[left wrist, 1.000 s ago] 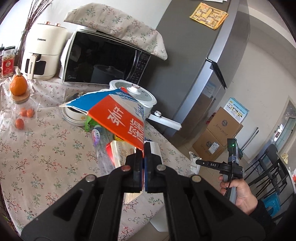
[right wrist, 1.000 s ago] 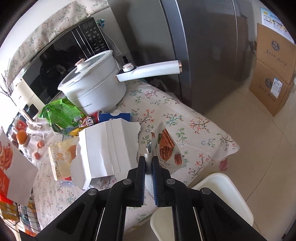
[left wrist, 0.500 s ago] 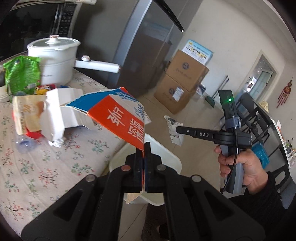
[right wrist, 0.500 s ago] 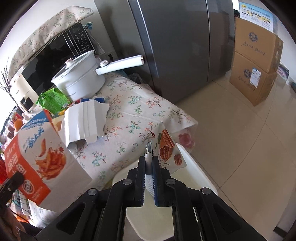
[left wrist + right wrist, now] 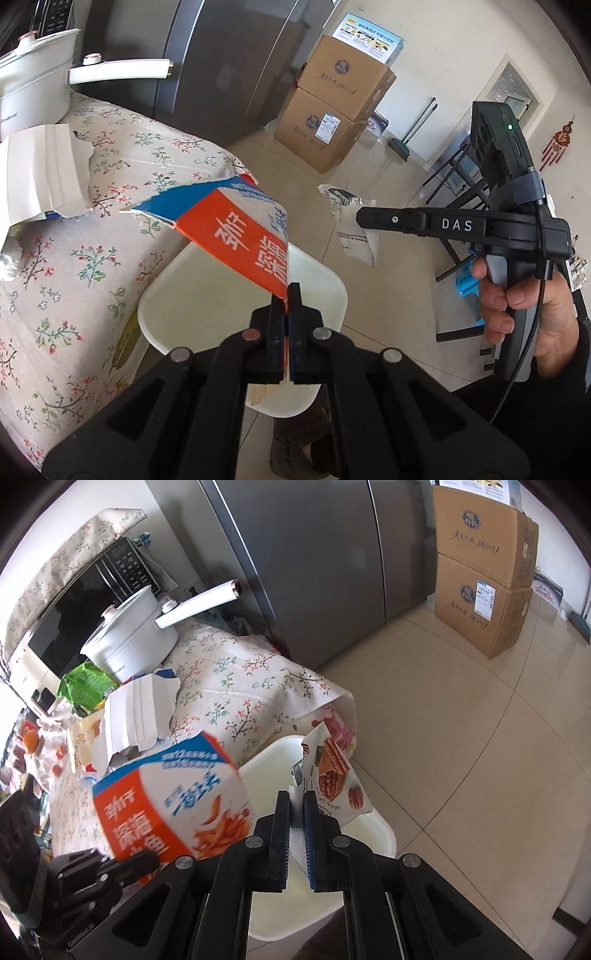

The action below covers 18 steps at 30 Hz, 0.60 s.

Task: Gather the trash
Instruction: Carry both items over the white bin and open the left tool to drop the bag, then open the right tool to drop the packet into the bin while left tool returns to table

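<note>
"DAS" is printed in white on the right gripper (image 5: 356, 218).

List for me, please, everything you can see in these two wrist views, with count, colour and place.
Snack box: one, orange and blue, in the left gripper, above the bin.
Nut packet: one, white with pecans printed, in the right gripper, above the bin.
Bin: one, white, on the floor beside the table.
Torn carton: one, white, on the table.
Green bag: one, by the pot.
Electric pot: one, white, on the table.
Microwave: one, black, under floral cloth.
Fridge: one, grey.
Cardboard boxes: two, brown, stacked on the floor.
Left gripper: black, shut.
Right gripper: black, shut.
Hand: one, holding the right gripper.
</note>
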Each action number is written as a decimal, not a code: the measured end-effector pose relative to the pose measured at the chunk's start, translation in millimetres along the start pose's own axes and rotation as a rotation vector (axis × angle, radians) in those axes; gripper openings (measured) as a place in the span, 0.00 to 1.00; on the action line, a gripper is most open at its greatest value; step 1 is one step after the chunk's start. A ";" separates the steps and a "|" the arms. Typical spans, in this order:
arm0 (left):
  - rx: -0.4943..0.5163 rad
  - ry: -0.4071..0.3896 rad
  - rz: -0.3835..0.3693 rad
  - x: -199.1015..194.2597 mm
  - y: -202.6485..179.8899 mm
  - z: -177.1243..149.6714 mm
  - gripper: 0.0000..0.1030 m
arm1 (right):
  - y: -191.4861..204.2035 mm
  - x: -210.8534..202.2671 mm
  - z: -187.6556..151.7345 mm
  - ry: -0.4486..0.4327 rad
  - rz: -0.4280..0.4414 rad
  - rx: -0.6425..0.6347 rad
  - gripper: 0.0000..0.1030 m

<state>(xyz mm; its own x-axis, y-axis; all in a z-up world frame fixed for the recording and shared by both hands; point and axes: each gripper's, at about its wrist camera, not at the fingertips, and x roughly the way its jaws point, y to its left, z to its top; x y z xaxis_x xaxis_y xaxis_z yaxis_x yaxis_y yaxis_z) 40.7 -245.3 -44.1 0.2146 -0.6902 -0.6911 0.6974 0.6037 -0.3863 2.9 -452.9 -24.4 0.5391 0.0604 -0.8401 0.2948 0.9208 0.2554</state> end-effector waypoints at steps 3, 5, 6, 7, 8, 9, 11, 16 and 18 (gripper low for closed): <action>0.020 0.020 0.026 17.3 -0.7 -1.8 0.02 | -1.5 4.7 -3.6 0.023 0.004 -0.001 0.08; 0.011 0.033 0.034 26.2 3.4 -5.2 0.02 | -2.8 6.9 -5.2 0.034 0.006 0.003 0.08; 0.010 0.042 0.042 29.1 5.4 -6.5 0.02 | -3.4 7.8 -5.6 0.038 0.008 0.005 0.08; 0.012 0.048 0.052 31.9 6.8 -7.6 0.02 | -4.1 9.0 -5.8 0.043 0.010 0.007 0.08; 0.013 0.054 0.059 33.8 8.4 -8.9 0.02 | -4.6 10.2 -6.3 0.049 0.010 0.009 0.08; 0.011 0.055 0.061 34.1 9.8 -10.0 0.02 | -5.4 10.9 -6.4 0.055 0.012 0.010 0.08; 0.014 0.055 0.079 32.9 11.6 -10.7 0.03 | -5.5 13.6 -7.1 0.066 0.010 0.007 0.08; 0.057 0.055 0.176 22.5 11.3 -14.7 0.46 | -7.3 19.1 -8.9 0.087 0.001 0.004 0.08; 0.073 0.039 0.206 15.4 13.4 -16.2 0.58 | -7.2 21.5 -9.3 0.095 -0.002 0.004 0.08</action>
<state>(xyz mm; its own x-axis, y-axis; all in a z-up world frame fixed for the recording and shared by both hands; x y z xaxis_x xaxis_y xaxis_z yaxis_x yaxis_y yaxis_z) 42.3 -241.3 -69.9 0.3320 -0.5383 -0.7746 0.6894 0.6990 -0.1903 5.1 -454.7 -48.7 0.4609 0.0951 -0.8823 0.2990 0.9195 0.2553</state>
